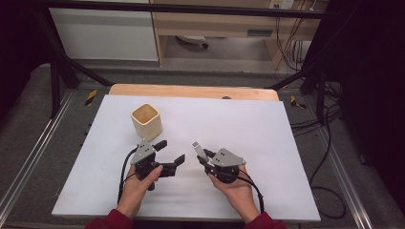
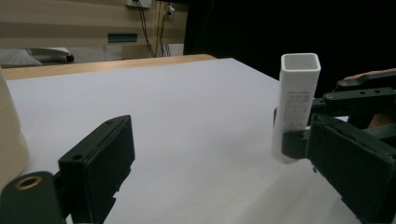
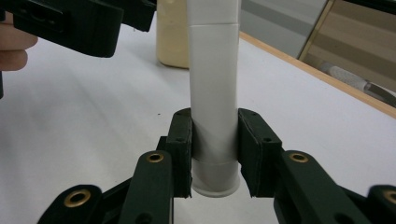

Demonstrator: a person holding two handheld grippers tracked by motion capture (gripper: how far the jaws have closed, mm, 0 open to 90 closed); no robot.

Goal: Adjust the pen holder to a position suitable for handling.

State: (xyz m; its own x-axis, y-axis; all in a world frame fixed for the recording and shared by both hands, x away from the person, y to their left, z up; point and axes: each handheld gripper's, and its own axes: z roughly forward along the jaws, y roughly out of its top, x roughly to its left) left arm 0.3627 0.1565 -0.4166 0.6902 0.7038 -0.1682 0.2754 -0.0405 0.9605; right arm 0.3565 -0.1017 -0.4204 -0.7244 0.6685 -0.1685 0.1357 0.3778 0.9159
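Observation:
A white square tube point(image 1: 197, 146) stands up from my right gripper point(image 1: 204, 157), which is shut on its lower end near the table's front middle. In the right gripper view both pads clamp the white tube point(image 3: 215, 84) just above its base, right gripper point(image 3: 215, 156). My left gripper point(image 1: 170, 150) is open a short way to the left, jaws pointing toward the tube with nothing between them. In the left gripper view the open left gripper point(image 2: 219, 140) faces the white tube point(image 2: 299, 93), whose hollow top shows. A cream square cup point(image 1: 146, 121) stands upright behind the left gripper.
The white tabletop point(image 1: 248, 124) lies on a wooden board point(image 1: 191, 90) with black frame rails around it. Cables point(image 1: 329, 119) trail on the floor at right. The cream cup point(image 3: 173, 37) stands beyond the tube in the right gripper view.

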